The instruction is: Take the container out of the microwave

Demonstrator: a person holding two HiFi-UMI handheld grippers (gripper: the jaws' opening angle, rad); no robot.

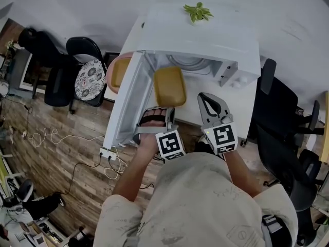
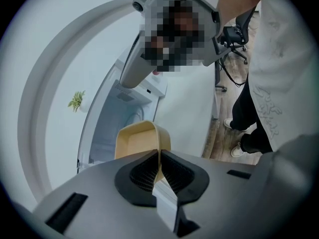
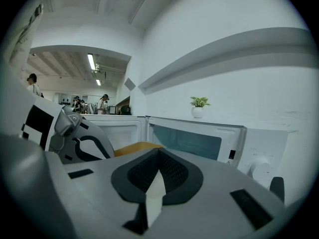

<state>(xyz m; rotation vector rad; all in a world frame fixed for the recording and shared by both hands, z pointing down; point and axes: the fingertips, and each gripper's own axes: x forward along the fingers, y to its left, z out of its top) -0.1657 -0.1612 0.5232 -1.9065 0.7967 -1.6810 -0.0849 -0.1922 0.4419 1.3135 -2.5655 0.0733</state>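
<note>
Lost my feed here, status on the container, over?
Left gripper shut on container rim, held in front of open microwave. Right gripper shut, empty. Nothing in the way.

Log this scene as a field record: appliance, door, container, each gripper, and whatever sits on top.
appliance: white microwave
door: door swung open, at the left in the head view
container: yellow container, held in front of the open cavity
left gripper: left gripper shut on the container's rim
right gripper: right gripper jaws together, nothing between them, beside the container
on top: small potted plant
</note>
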